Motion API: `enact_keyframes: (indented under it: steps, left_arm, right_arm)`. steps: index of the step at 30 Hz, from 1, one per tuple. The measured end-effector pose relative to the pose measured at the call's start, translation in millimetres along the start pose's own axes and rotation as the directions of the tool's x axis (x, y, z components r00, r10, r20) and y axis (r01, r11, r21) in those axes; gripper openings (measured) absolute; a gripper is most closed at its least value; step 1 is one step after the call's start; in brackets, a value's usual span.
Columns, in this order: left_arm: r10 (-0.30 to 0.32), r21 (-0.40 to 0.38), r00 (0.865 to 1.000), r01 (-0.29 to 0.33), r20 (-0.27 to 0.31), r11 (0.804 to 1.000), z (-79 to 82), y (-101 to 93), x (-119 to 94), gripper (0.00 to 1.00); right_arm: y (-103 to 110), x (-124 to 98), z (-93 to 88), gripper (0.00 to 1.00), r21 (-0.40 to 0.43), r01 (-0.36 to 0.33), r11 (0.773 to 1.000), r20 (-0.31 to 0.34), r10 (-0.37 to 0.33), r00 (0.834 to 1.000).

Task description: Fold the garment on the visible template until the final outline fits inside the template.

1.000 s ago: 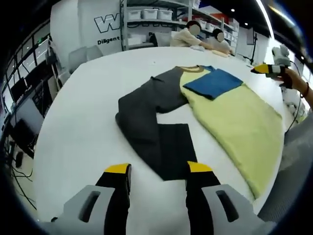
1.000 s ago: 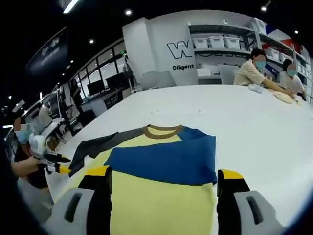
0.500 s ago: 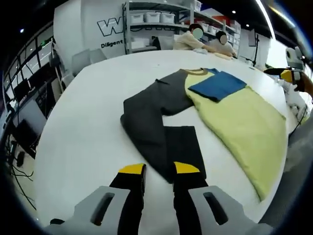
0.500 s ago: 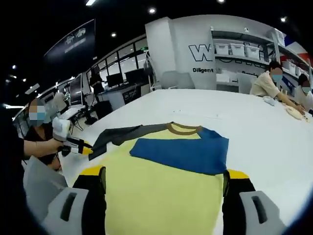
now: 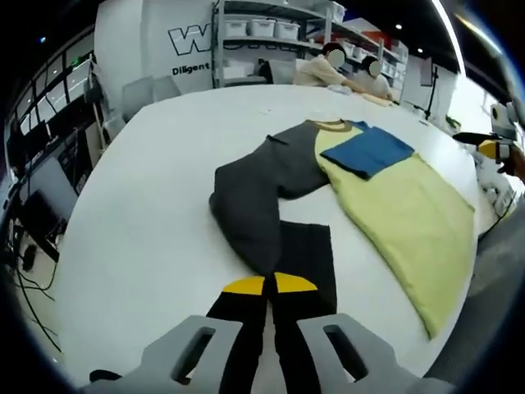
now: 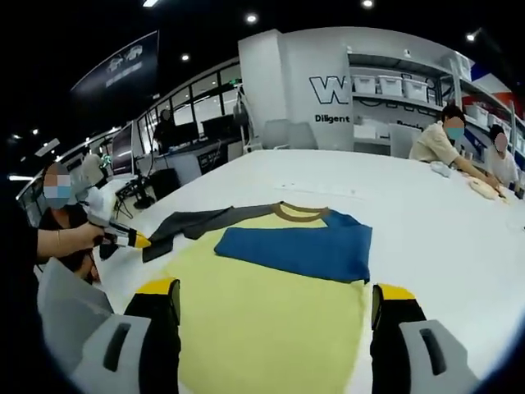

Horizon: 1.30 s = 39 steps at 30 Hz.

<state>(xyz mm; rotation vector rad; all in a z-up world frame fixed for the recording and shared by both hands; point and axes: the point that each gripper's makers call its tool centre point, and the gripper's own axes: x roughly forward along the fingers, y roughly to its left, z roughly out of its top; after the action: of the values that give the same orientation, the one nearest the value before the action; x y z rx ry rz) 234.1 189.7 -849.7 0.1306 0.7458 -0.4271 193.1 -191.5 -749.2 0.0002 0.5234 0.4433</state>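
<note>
Grey sleeve end pinched by left gripper jaws, right gripper jaws spread wide

No template outline can be made out under the garment anywhere. In the left gripper view, the yellow fingers cover the grey sleeve's end, so whether cloth sits between them is anyone's guess. In the right gripper view, the yellow hem nearest the camera runs off the picture's edge, and the shelf bins behind the garment are too small to read.
</note>
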Motion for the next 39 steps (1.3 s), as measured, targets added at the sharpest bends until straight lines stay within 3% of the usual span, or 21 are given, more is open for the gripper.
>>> enact_keyframes:
  steps: [5,9,15,20,26,31,39]
  left_arm:
    - [0.01,0.014,1.0,-0.01,0.015,1.0,15.0,11.3,-12.3,0.02]
    - [0.04,0.002,0.999,-0.04,0.024,0.999,32.9,31.1,-21.7,0.02]
    - [0.048,-0.042,0.999,-0.048,-0.016,0.998,43.6,53.6,-29.8,0.02]
    - [0.027,-0.026,0.997,-0.029,-0.073,0.999,48.8,62.4,-30.0,0.02]
    - [0.043,0.009,0.988,-0.042,-0.148,0.999,57.5,82.1,-22.5,0.02]
    - [0.085,0.016,0.982,-0.084,-0.171,0.996,66.6,104.2,-7.6,0.02]
    - [0.176,0.043,0.959,-0.171,-0.222,0.984,64.3,141.0,18.6,0.02]
  right_arm:
    - [-0.7,-2.8,0.6,0.96,-0.006,0.008,1.0,0.002,-0.008,1.0]
    - [0.0,-3.3,-0.9,0.95,-0.017,0.008,1.0,-0.003,-0.008,1.0]
    - [-2.0,-4.2,-2.9,0.95,-0.027,0.017,0.999,-0.013,-0.018,1.0]
    - [-3.3,-3.2,-2.9,0.95,-0.031,0.019,0.999,-0.018,-0.02,1.0]
    - [-3.3,-1.2,-3.5,0.94,-0.039,0.018,0.999,-0.023,-0.019,1.0]
    - [-4.8,-0.7,-4.1,0.94,-0.043,0.021,0.999,-0.028,-0.022,0.999]
    - [-9.5,1.0,-7.6,0.93,-0.041,0.035,0.999,-0.048,-0.037,0.998]
